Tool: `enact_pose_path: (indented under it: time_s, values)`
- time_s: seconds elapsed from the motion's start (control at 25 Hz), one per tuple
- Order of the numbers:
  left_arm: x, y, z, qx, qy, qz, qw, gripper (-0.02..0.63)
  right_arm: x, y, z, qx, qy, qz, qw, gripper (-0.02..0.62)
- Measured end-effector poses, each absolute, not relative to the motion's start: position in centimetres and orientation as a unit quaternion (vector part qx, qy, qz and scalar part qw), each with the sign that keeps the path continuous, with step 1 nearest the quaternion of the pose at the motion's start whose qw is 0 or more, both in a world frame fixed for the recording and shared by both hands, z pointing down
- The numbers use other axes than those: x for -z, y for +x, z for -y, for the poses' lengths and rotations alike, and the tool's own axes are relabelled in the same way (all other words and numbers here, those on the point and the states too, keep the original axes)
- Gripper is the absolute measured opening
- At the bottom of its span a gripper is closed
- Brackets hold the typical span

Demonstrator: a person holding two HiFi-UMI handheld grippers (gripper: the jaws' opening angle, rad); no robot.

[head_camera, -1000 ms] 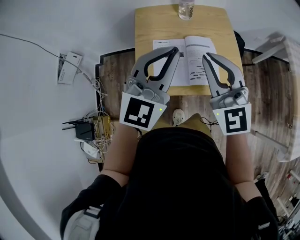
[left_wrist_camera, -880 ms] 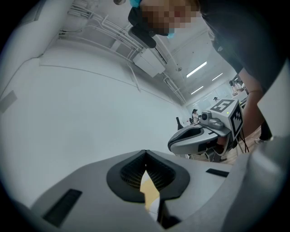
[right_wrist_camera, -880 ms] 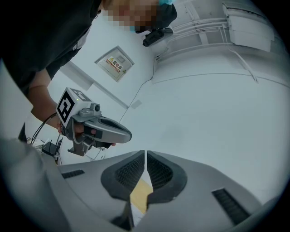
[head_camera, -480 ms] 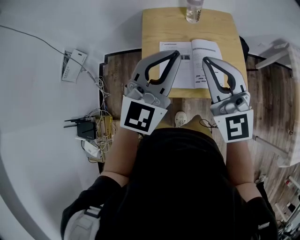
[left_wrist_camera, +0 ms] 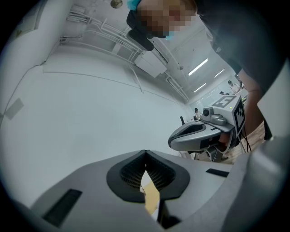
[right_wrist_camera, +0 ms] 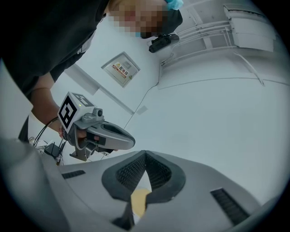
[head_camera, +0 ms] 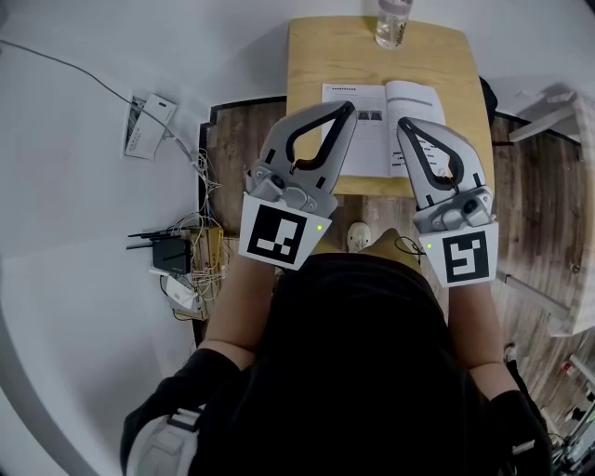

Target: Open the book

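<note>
Book: the book (head_camera: 376,139) lies flat on the table (head_camera: 316,56), already spread open, pages up, close to the table's near edge. A bottle (head_camera: 393,23) stands at the far edge, well apart from it.
Left hand-held gripper: your left hand-held gripper (head_camera: 350,108) has its jaws together and nothing between them. In the head view its tip sits over the left page.
Right hand-held gripper: your right hand-held gripper (head_camera: 403,124) is closed too and empty. Its tip sits over the right page, just beside the fold.
Direction: the book is ahead of and below both tips. Neither one looks to be touching the paper.
Long axis: the fold runs straight away from you. The two pages spread left and right, one under each tip.
Nearer hand: about even, with the right tip slightly closer to the fold.
Judgement: the opening looks done, so you have no page left to lift.
</note>
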State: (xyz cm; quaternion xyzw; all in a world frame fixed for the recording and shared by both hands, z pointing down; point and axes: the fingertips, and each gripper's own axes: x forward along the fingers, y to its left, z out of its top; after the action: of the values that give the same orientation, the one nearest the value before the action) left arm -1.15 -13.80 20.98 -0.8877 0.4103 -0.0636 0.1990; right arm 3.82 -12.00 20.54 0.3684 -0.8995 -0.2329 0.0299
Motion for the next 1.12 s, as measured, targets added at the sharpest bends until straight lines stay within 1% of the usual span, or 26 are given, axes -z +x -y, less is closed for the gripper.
enact_pose_path:
  time_s: [0.44,1.12]
  values:
    - [-21.4,-1.5,14.0,0.068,-0.886,-0.416,0.192,0.006,-20.5,3.6,12.5,0.236,0.365,0.9,0.032,0.029]
    - [-21.3,-1.9,14.5,0.063,-0.883,-0.423,0.192,0.006,-21.0,3.5,13.0,0.249,0.369,0.894,0.056,0.029]
